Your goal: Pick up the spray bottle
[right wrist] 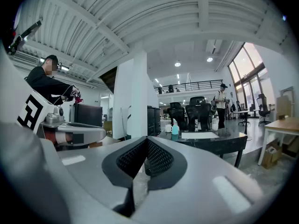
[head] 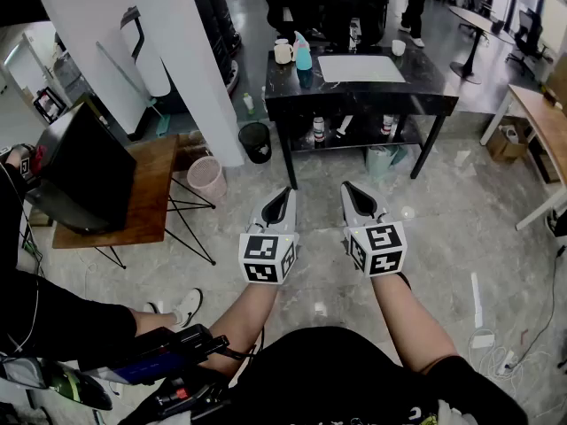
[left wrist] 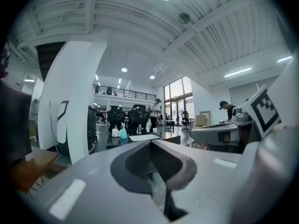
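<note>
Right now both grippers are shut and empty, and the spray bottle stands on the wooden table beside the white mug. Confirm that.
Wrong table: the head view shows the spray bottle on the black table, beside the white mug. The left gripper and right gripper are both shut and empty.

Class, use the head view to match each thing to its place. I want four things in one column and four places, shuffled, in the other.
Things
1. spray bottle
2. pink basket
3. black monitor
4. white sheet

Places
A. on the wooden table
B. on the floor, beside the wooden table
C. lying flat in the middle of the black table
D. standing on the black table, right next to the white mug

Pairs: 1-D, 2-B, 3-A, 4-C
</note>
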The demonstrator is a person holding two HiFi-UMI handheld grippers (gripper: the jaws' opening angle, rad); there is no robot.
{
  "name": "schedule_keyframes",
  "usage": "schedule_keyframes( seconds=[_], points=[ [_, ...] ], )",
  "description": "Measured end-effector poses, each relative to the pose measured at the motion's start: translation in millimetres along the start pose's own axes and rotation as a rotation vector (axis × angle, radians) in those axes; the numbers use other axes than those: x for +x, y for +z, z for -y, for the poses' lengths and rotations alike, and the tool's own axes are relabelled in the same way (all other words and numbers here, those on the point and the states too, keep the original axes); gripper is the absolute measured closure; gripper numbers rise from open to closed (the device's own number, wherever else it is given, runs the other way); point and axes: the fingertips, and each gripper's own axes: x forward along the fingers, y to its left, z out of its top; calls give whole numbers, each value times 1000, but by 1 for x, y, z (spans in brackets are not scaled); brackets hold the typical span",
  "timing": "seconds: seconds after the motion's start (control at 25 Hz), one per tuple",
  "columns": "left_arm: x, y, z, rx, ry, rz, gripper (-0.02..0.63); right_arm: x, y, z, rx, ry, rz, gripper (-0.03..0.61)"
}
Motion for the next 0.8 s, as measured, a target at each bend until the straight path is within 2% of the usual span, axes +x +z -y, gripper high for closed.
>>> schedule_keyframes(
  seconds=[0.32, 0.56, 0.8],
  points=[
    [7, 3, 3, -11, -1, -9, 614, 4, 3, 5, -1, 7, -3, 554],
    [23, -10, 32, -9, 8, -14, 614, -4, -9, 27, 3, 24, 25, 552],
    [54, -21, 20, -14, 10, -31, 614, 32, -17, 42, 8, 33, 20, 552]
  ],
)
